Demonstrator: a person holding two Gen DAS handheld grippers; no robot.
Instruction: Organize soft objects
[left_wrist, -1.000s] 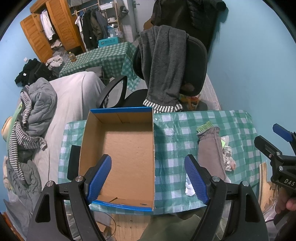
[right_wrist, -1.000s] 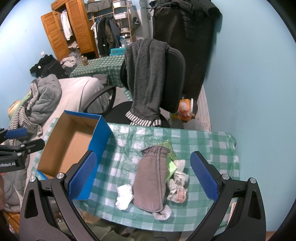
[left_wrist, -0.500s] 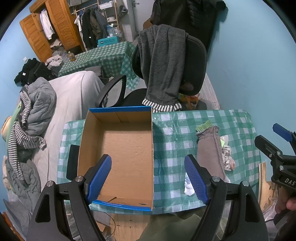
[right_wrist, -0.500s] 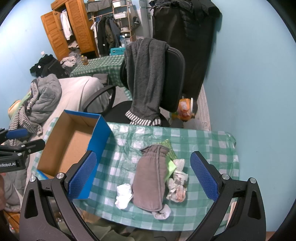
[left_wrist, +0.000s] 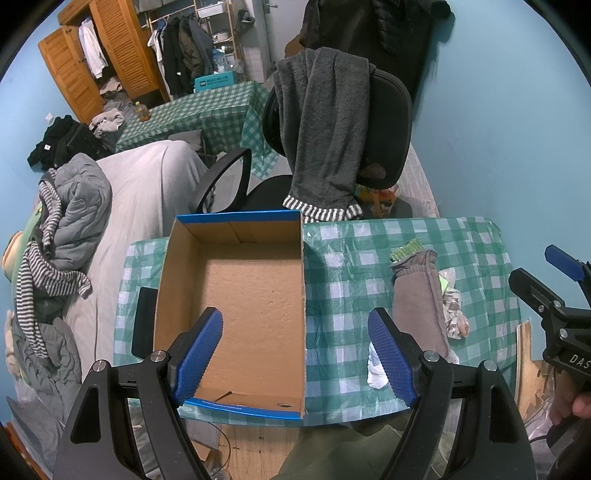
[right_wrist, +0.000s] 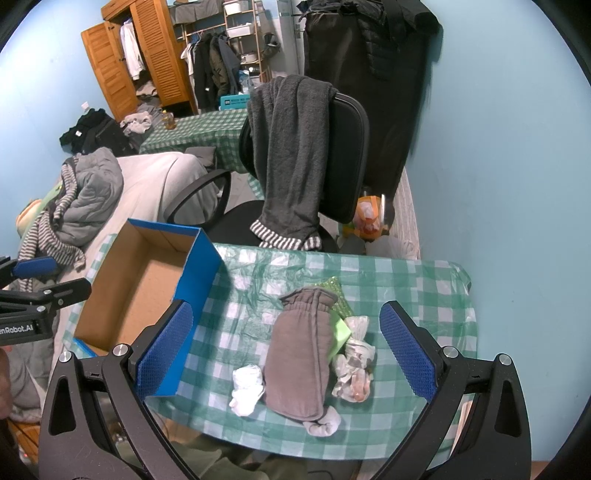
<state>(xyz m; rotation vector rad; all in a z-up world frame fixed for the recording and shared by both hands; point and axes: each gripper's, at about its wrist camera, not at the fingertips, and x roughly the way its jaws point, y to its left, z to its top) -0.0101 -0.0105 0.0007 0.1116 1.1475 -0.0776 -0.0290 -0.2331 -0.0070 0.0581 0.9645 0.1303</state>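
I hold both left gripper (left_wrist: 295, 354) and right gripper (right_wrist: 284, 350) spread, empty. Brown sock (right_wrist: 301, 354) lies right of box (left_wrist: 236, 291). Risk: pinching tablecloth (right_wrist: 406, 288), dragging neighbouring rags.

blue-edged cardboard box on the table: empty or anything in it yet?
Empty. The blue-edged cardboard box shows only bare brown floor in the left wrist view; the brown fabric bundle lies outside it on the checked tablecloth.

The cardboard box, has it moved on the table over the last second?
No. The cardboard box keeps its place against the checked tablecloth and the brown sock.
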